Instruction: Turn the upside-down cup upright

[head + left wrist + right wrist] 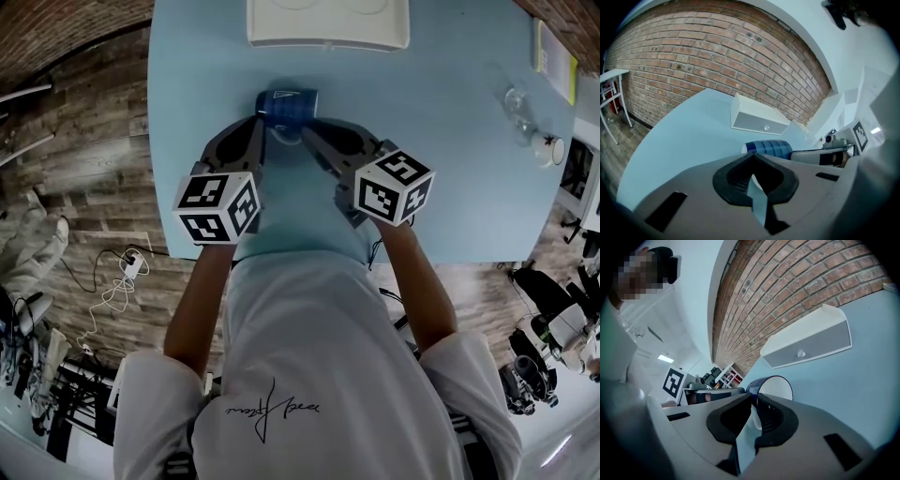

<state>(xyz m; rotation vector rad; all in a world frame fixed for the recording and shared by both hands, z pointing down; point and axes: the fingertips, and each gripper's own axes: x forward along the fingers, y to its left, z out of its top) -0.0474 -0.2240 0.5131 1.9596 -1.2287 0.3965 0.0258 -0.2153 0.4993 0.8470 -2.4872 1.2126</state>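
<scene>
1. The left gripper (752, 155) has its jaws pressed together with nothing between them. Its tips sit just beside the blue wall of the cup.
2. The cup (289, 103) is tipped on its side over the light blue table (441, 187), in front of a white box (328, 28). Its white mouth faces the right gripper.
3. The right gripper (753, 397) is clamped on the cup's rim, with the wall pinched between its jaws.
4. Well apart, near the table's right edge, lies a clear glass (517, 108).
</scene>
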